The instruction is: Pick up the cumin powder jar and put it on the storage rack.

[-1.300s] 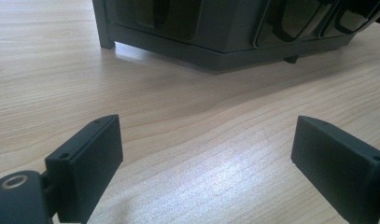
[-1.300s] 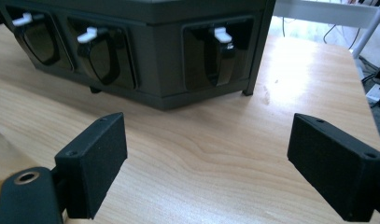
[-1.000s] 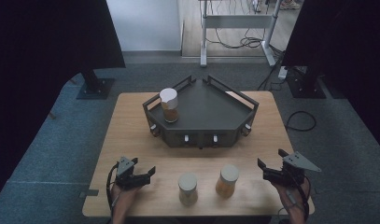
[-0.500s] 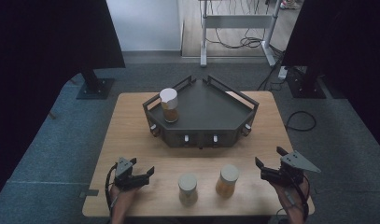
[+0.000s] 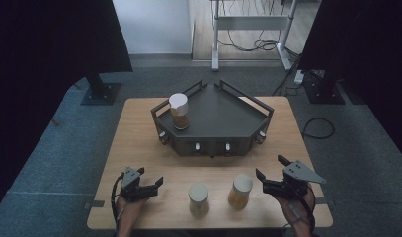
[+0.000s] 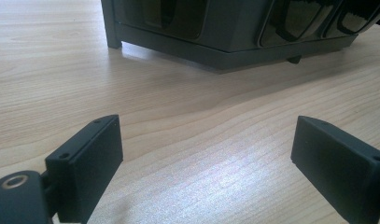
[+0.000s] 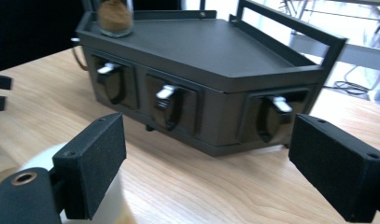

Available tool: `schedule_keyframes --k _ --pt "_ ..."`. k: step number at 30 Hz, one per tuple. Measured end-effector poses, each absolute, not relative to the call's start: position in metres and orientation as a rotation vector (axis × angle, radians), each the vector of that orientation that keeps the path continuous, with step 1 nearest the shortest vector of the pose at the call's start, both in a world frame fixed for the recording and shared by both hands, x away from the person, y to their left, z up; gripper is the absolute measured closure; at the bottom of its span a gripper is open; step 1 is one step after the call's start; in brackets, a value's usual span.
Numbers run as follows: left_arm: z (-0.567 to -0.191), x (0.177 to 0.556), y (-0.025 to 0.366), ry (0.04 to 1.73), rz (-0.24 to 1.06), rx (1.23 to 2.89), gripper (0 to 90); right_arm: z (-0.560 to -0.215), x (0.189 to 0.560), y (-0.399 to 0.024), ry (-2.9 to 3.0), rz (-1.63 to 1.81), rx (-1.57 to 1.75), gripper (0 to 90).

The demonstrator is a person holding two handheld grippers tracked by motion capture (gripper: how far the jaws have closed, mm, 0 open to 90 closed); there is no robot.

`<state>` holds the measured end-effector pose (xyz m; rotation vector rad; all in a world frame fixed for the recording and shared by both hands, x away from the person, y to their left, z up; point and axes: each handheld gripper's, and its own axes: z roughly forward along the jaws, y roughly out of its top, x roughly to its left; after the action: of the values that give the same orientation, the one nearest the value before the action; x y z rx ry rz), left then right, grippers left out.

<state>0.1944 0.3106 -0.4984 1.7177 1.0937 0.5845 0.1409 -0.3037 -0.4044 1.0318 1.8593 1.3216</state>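
The table [image 5: 139,133] is carrying a dark angular rack [image 5: 223,118] toward its far side, its front showing a row of small handles [image 7: 164,91]. One jar [image 5: 179,111] is standing upright on the rack's top at the left corner, brown powder inside it and a pale lid on it.

Two more jars are standing upright on the near part of the table, just beside each other and between the grippers: the left jar [image 5: 198,200] and the right jar [image 5: 240,190], the latter with orange-brown contents.

The right gripper [image 5: 268,174] is hovering just right of the right jar, pointing toward it, jaws spread after closing in slightly, nothing between them. In the right gripper view the jar's pale lid [image 7: 108,196] is sitting low behind the left jaw.

The left gripper [image 5: 151,183] is lying low near the left jar, jaws spread wide over bare wood, gripping nothing.
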Motion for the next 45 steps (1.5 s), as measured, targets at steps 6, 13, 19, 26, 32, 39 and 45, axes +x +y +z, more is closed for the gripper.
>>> schedule_keyframes --k 6,13,19,26,32,39,45 --pt "-0.498 0.195 0.31 1.091 0.583 1.724 8.4 -0.402 0.14 -0.297 1.879 1.338 1.009 11.3" --pt "-0.498 0.195 0.311 1.093 0.578 1.718 8.3 -0.402 0.138 -0.291 1.878 1.351 0.996 11.6" --pt "-0.498 0.195 0.311 1.091 0.58 1.723 8.4 -0.401 0.138 -0.287 1.886 1.357 0.985 11.8" --pt "-0.498 0.195 0.311 1.091 0.58 1.723 8.4 -0.4 0.138 -0.281 1.911 1.349 0.966 12.2" --pt "-0.498 0.195 0.311 1.09 0.579 1.724 8.3 -0.399 0.137 -0.278 1.914 1.353 0.953 13.0" --pt "-0.498 0.195 0.31 1.09 0.58 1.728 8.3 -0.399 0.136 -0.275 1.907 1.376 0.948 13.0" --pt "-0.498 0.195 0.311 1.091 0.579 1.725 8.4 -0.399 0.136 -0.271 1.909 1.382 0.94 13.2"
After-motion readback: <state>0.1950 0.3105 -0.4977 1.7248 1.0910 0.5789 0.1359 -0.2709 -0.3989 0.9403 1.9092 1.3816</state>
